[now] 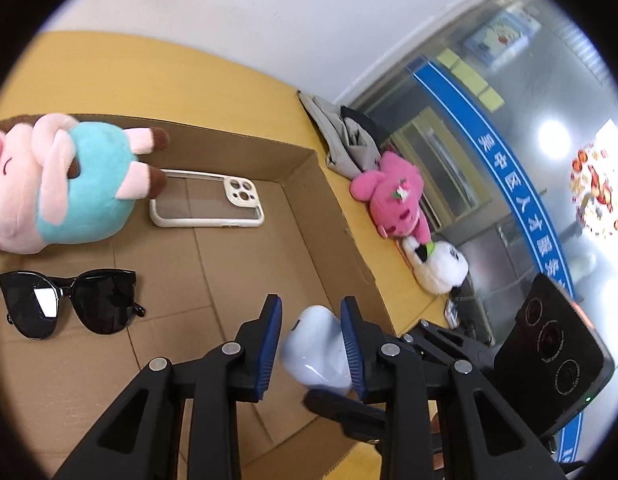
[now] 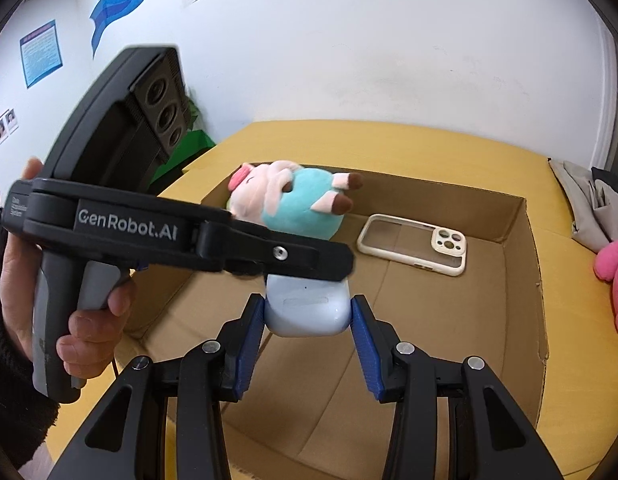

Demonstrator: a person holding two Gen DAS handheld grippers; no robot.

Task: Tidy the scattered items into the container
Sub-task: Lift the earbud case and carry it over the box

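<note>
One earbud case [image 1: 317,344], pale blue-white, up in the air over the floor of the cardboard box [image 1: 237,152], not lying on it. Sits between the blue pads of the left gripper [image 1: 311,304], jaws narrow, pads against its two sides. Flanked at the same time by the right gripper [image 2: 307,300], also narrow, its pads just beside or touching the case; cannot tell if really pressing. In the right wrist view, left gripper across the top of the case, with the left hand [image 2: 89,320] around its grey handle.

Inside the box, three things on the floor: one phone case [image 1: 239,192] with cream rim, one pair of black sunglasses [image 1: 69,304], one pig plush [image 1: 69,188] in pink and teal, lying on its side.

Outside the box, on the yellow table [image 1: 149,80]: two plush toys touching each other, one pink plush [image 1: 393,196] and one white plush [image 1: 441,268], and one grey cloth bundle [image 1: 345,136] near them.
</note>
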